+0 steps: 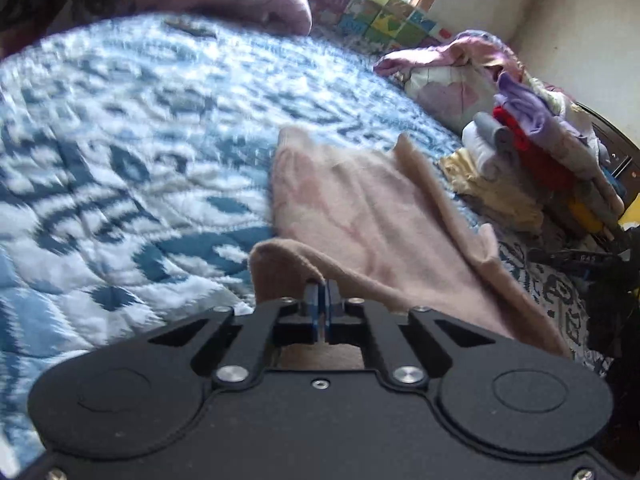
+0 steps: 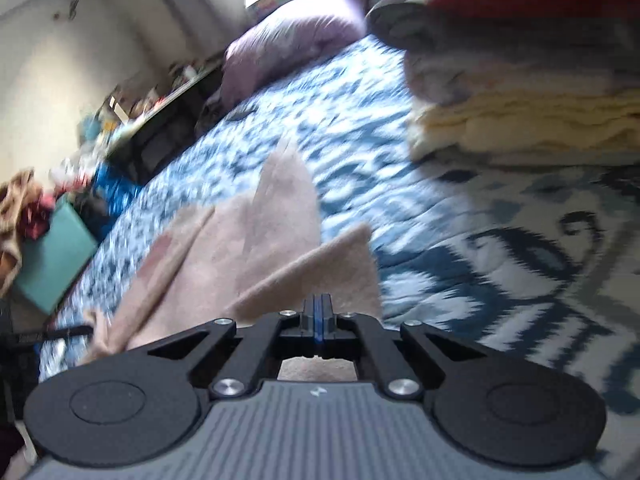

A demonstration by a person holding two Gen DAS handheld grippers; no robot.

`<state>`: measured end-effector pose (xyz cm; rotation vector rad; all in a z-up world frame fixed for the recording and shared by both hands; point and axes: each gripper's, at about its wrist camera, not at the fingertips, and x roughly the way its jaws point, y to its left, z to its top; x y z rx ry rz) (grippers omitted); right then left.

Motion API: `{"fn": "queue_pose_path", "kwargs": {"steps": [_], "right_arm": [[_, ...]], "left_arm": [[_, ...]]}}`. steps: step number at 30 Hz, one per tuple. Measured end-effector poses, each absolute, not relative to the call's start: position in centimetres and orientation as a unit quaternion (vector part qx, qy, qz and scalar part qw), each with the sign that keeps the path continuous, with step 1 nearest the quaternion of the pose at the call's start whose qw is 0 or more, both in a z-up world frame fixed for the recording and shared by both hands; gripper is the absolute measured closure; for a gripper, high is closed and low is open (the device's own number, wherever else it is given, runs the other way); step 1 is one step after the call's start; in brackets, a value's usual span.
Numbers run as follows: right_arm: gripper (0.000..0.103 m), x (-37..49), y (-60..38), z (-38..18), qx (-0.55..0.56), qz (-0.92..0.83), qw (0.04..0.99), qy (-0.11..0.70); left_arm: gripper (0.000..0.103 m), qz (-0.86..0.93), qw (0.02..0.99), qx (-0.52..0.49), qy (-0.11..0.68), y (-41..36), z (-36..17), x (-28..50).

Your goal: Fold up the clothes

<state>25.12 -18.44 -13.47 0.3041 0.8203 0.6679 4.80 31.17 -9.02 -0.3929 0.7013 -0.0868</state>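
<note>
Both grippers pinch the edge of a beige-pink garment over the bed.

Left gripper (image 1: 323, 286) and right gripper (image 2: 318, 302) each have their jaws pressed together on the fuzzy beige-pink garment (image 1: 360, 216), lifting its near edge while the far part trails on the blue-and-white patterned quilt (image 1: 132, 128). Held at two points, the cloth can likely be laid over itself. A stack of folded clothes (image 1: 532, 160) sits near the bed's edge, beside a pink pillow (image 2: 292, 44).

Beige-pink garment (image 1: 372, 220) on a blue-and-white patterned quilt (image 1: 120, 140).
</note>
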Motion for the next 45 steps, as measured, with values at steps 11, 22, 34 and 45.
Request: {"fn": "queue_pose_path", "kwargs": {"steps": [11, 22, 34, 45], "right_arm": [[0.053, 24.3, -21.3, -12.1, 0.118, 0.268, 0.875, 0.385], [0.062, 28.1, -15.8, -17.1, 0.102, 0.298, 0.844, 0.435], [0.093, 24.4, -19.7, -12.7, 0.145, 0.260, 0.880, 0.370], [0.096, 21.0, -31.1, -12.1, 0.177, 0.153, 0.893, 0.385]], "left_arm": [[0.101, 0.007, 0.937, -0.164, 0.309, 31.0, -6.1, 1.0], [0.030, 0.013, 0.901, -0.267, 0.342, 34.5, -12.6, 5.0], [0.103, 0.034, 0.921, -0.257, 0.290, 33.0, -8.2, 2.3], [0.103, 0.178, 0.905, -0.256, 0.291, 37.8, -7.3, -5.0]]}}
